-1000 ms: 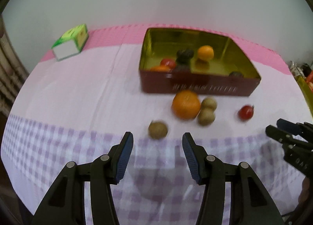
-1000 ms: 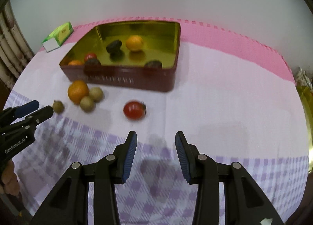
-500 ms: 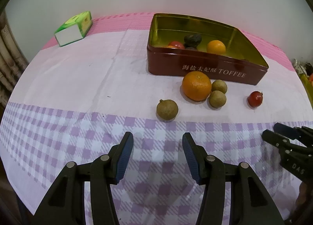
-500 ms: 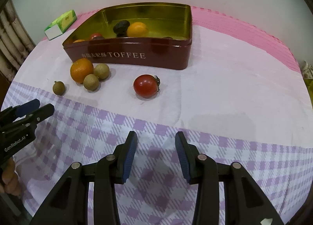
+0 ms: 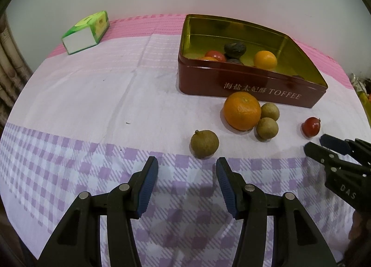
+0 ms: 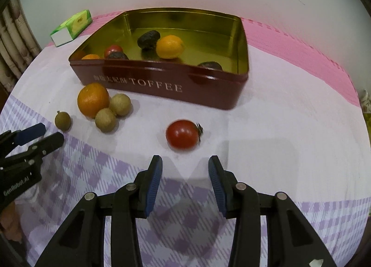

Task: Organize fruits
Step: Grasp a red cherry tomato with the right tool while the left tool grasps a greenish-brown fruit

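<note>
A dark red toffee tin [image 5: 273, 92] [image 6: 162, 86] stands open on the table and holds several fruits. In front of it lie an orange [image 5: 241, 110] [image 6: 93, 99], two brown longans [image 5: 267, 128] [image 6: 105, 119] beside it, and a third longan [image 5: 204, 143] [image 6: 62, 121] apart. A red tomato [image 6: 183, 134] [image 5: 311, 126] lies to the right. My left gripper [image 5: 187, 175] is open and empty, just short of the lone longan. My right gripper [image 6: 185, 172] is open and empty, just short of the tomato.
A green and white tissue box [image 5: 87, 31] [image 6: 70, 27] sits at the far left on the pink mat. The tablecloth [image 5: 92, 95] is white with a purple check band near me. Each gripper shows at the edge of the other's view.
Both grippers have come lower and closer to the fruit on the cloth. The lone longan and the tomato now sit larger, just ahead of the open fingers.
</note>
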Available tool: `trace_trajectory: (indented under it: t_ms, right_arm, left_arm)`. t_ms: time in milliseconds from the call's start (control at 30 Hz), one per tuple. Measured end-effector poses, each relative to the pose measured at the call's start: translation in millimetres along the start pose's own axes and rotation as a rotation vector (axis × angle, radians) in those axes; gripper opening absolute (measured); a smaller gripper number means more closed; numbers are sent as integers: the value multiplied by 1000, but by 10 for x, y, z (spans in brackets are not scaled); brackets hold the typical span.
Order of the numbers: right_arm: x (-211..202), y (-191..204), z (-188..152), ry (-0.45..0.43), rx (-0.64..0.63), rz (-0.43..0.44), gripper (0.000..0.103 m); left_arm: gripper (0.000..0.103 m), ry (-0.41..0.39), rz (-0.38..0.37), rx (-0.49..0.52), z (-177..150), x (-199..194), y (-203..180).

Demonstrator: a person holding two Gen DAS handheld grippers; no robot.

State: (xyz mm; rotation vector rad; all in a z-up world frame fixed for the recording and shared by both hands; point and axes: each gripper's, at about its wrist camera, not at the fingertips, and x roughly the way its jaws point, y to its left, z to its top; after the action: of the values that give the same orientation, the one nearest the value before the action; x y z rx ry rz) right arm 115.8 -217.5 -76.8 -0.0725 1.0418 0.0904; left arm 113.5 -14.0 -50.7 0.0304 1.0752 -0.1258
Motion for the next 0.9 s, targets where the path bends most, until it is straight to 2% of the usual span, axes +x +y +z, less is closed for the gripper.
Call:
trace_trajectory:
  t_ms: [333,467,900]
  right_arm:
    - [64,7,140,-18,1,-5,39]
    - [58,-4,143,-31,-1,-8,28]
    - [20,-94,67,-31,26,-14,27]
  left_arm:
    - [53,-4,-2,17,80,55,-37]
    - [53,-3,1,25,107,79,-53]
    - [53,-1,0,20,126,122,-69]
